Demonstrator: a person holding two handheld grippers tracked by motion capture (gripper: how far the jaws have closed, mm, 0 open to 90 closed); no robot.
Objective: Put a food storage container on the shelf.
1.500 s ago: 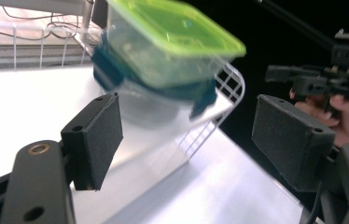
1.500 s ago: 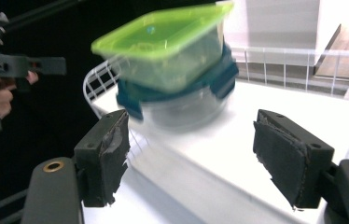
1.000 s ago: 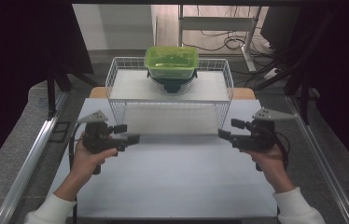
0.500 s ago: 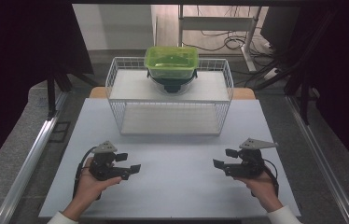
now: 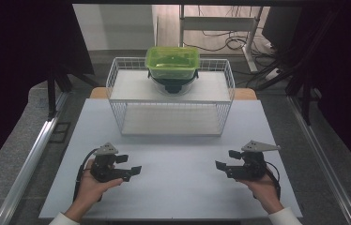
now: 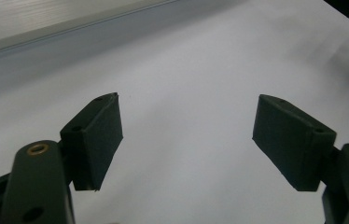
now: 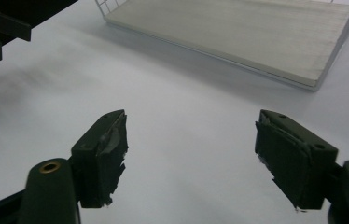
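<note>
High view: our left claw and right claw sit open and empty near the table's front edge. The green box, likely light, stiff and slick, tops the wire rack at the far edge, its contents unclear; we'd grip its rim.

Gripper views: bare table between the jaws.

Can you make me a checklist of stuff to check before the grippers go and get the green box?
1. Left gripper open with nothing between its jaws: ok.
2. Right gripper open, nothing between its jaws: ok.
3. Green box sitting level on the black bowl-shaped thing on top of the wire rack: ok.
4. White table bare between the grippers and the rack: ok.
5. Lid of the green box snapped shut: cannot tell.
6. What is inside the green box: cannot tell.
</note>
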